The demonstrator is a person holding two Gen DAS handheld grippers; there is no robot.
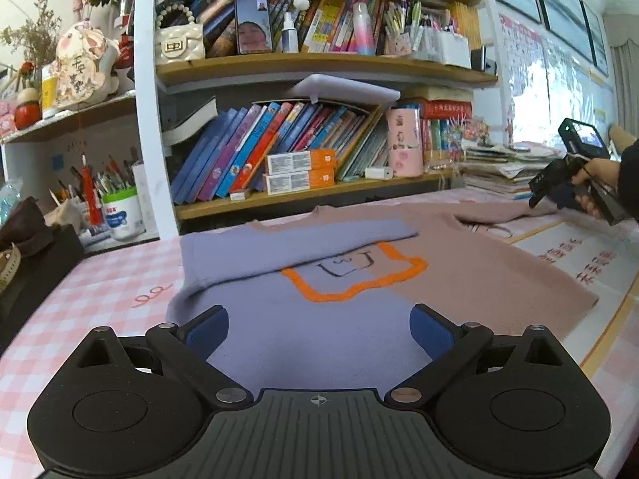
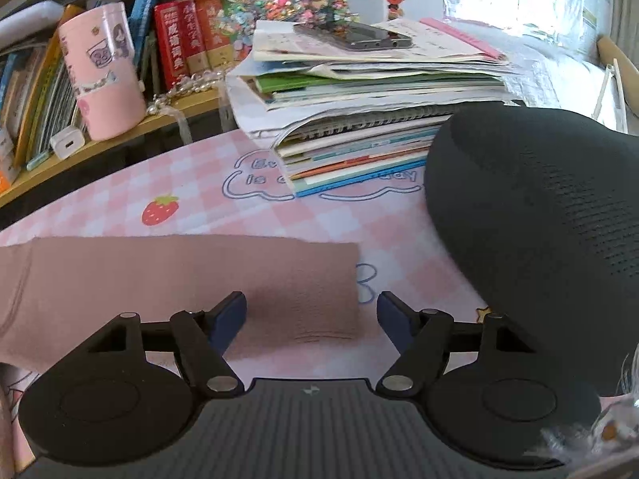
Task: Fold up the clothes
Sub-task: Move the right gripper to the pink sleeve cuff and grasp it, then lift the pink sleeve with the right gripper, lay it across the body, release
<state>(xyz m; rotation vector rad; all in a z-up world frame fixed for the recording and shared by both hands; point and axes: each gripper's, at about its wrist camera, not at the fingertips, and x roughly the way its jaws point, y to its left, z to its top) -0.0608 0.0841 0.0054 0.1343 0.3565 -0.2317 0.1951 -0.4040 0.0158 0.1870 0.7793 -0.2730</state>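
A two-tone sweater [image 1: 319, 303], lavender on one half and dusty pink on the other, lies flat on the worktop [image 1: 100, 299], which is covered in a pink-and-white checked mat. An orange outline on its chest frames dark embroidered marks too small to read, and the lavender sleeve [image 1: 287, 247] is folded across the chest above that outline. The left tongs [image 1: 319, 331] hover over the lavender hem with both blue pads spread wide, holding nothing. The pink sleeve [image 2: 191, 279] stretches out sideways, and the right tongs [image 2: 311, 315] sit open over its cuff, one pad above the fabric and the other above bare mat. A hand [image 1: 595, 183] grips that tool's handle in the left wrist view. The mat shows a printed strawberry [image 2: 159, 209] and a cloud outline with blue lettering, partly hidden by a stack of notebooks [image 2: 371, 119]; only "is" and "day" read clearly. A phone [image 2: 355, 36] rests on the stack. A rounded black mesh object [image 2: 539, 231] stands just right of the tongs. Red Chinese-titled books [image 2: 187, 36] stand on the shelf behind a pink cup [image 2: 104, 72].
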